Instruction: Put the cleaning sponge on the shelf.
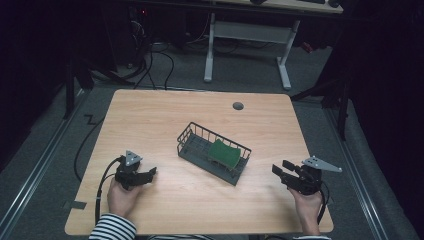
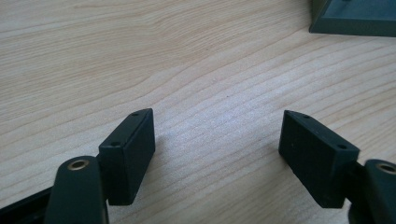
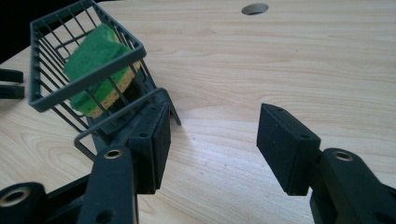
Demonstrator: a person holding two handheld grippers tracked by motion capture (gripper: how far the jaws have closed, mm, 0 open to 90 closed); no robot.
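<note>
Left gripper (image 1: 146, 174) rests low on the table (image 1: 150, 120), jaws spread, nothing between them. Centre: green sponge (image 1: 224, 153) sits inside the wire basket (image 1: 190, 134), leaning against its right end. Right gripper (image 1: 281, 169) is just right of the basket, jaws apart and empty. Judgement: placing looks done; sponge is in, both hands are clear, little remains.

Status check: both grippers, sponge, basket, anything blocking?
Left gripper open, empty. Right gripper open, empty, beside basket. Green sponge inside basket. Nothing in the way.
</note>
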